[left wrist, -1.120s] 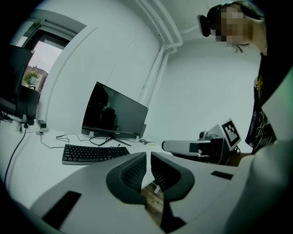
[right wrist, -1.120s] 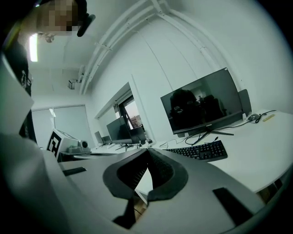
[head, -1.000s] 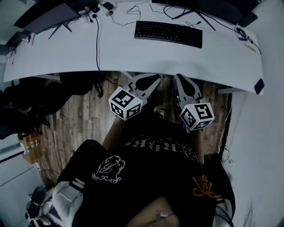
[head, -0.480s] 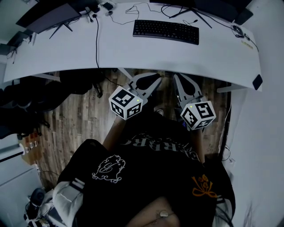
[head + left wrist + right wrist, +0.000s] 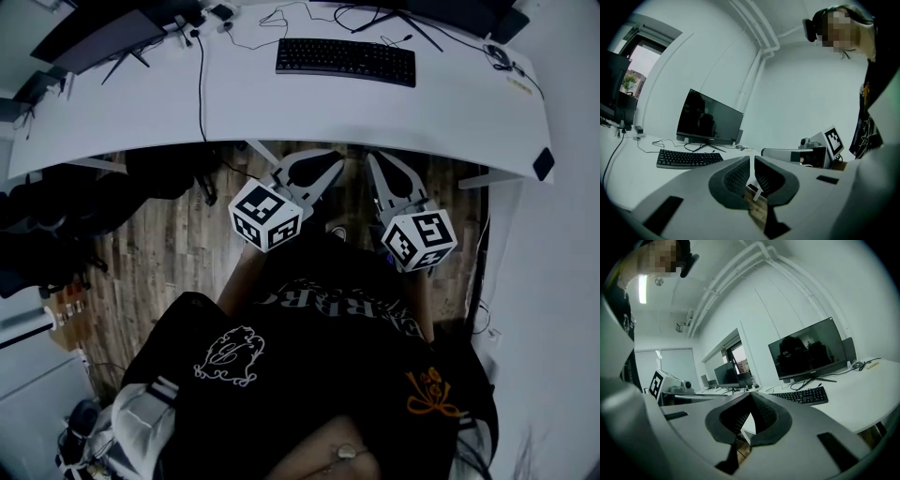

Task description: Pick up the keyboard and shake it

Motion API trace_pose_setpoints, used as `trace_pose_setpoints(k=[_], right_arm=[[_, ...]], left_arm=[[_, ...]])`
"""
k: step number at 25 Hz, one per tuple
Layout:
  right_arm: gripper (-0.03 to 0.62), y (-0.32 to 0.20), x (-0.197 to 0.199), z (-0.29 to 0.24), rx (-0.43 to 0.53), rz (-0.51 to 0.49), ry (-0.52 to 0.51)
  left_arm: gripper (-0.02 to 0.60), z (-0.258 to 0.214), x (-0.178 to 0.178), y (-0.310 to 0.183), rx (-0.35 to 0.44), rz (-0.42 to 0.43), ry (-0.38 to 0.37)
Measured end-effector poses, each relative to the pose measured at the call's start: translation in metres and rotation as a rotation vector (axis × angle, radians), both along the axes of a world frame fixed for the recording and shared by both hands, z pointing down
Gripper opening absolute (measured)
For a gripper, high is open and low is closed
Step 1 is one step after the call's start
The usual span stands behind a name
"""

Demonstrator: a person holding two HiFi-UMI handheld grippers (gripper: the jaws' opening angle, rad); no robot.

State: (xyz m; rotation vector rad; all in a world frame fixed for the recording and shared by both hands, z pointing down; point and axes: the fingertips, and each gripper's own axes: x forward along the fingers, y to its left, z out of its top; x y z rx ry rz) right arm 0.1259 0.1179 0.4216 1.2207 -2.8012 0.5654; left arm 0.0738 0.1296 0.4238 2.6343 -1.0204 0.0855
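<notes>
The keyboard (image 5: pixel 345 61) lies flat on the desk (image 5: pixel 281 112), by its far edge. Left gripper (image 5: pixel 323 167) and right gripper (image 5: pixel 382 169) hang off the desk's near edge, jaws clenched and empty, likely too far off to grip.

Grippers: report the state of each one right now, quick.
Left gripper: shut, nothing between its jaws.
Right gripper: shut, nothing between its jaws.

Keyboard (image 5: pixel 345 61) on white desk (image 5: pixel 281 117); left gripper (image 5: pixel 330 165) and right gripper (image 5: pixel 377 163) short of it, jaws seemingly together.
</notes>
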Motion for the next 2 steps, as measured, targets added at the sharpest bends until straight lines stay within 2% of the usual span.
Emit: trace_pose_setpoints(k=[2], right_arm=[[0.009, -0.0005, 0.0036, -0.0002, 0.0, 0.005, -0.002]], left_arm=[[0.044, -0.003, 0.0032, 0.0007, 0.007, 0.003, -0.001]])
